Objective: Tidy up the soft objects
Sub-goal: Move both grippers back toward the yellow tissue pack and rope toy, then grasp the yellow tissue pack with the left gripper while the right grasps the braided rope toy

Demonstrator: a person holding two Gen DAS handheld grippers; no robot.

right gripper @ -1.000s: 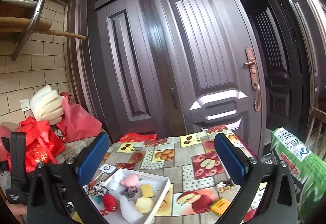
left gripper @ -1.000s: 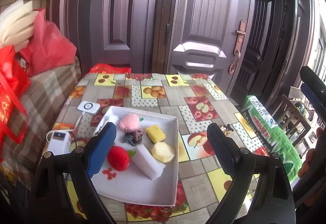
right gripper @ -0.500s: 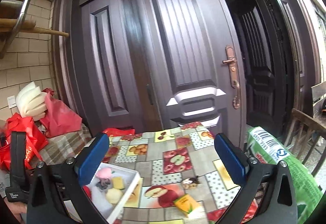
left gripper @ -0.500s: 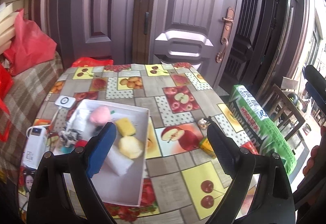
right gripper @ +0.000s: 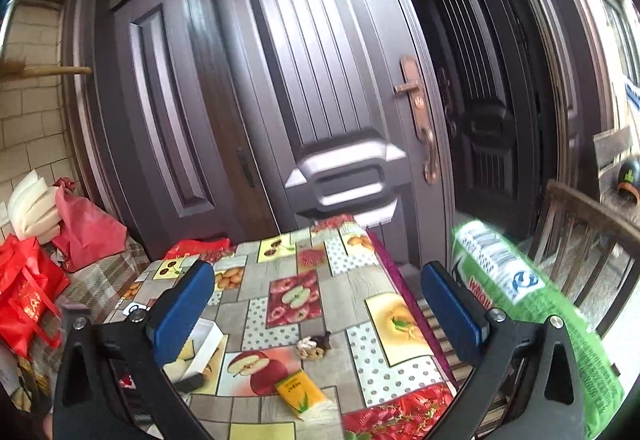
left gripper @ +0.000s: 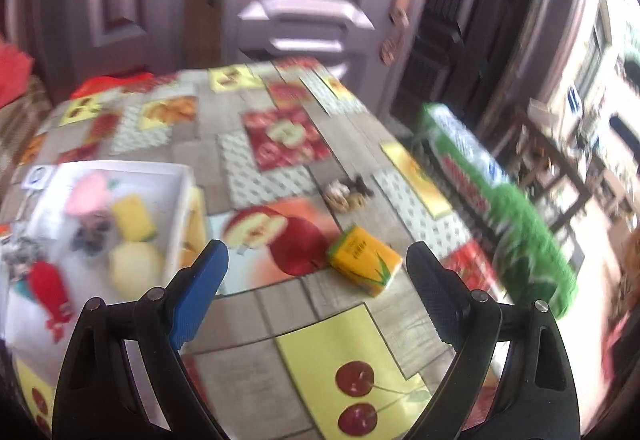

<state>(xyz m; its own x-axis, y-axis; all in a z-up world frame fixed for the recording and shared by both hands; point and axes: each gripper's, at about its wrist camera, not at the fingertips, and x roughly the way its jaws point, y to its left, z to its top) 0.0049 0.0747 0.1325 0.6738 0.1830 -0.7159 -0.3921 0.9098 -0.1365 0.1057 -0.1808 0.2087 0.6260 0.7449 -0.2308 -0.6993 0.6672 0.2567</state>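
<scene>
A white tray (left gripper: 182, 175) on the fruit-print tablecloth holds a pink plush (left gripper: 86, 189), a yellow sponge (left gripper: 134, 217), a pale yellow ball (left gripper: 134, 268), a red plush (left gripper: 50, 290) and a dark tangle. An orange tissue pack (left gripper: 362, 258) lies on the cloth right of the tray, with a small beige and dark item (left gripper: 348, 193) beyond it. My left gripper (left gripper: 316, 280) hovers open and empty just short of the tissue pack. My right gripper (right gripper: 316, 310) is open and empty, higher above the table; the tissue pack (right gripper: 300, 392) and tray corner (right gripper: 208, 336) show below it.
A green plastic package (right gripper: 528, 304) leans off the table's right edge beside a wooden chair (right gripper: 580, 228). Red bags (right gripper: 28, 292) and a checked cushion sit at the left. Dark double doors (right gripper: 320, 99) stand right behind the table. A white charger puck (left gripper: 38, 175) lies beside the tray.
Both grippers have swung right and the left one has dropped closer to the table; the tray slid to the left of view and the tissue pack came between the left fingers' line.
</scene>
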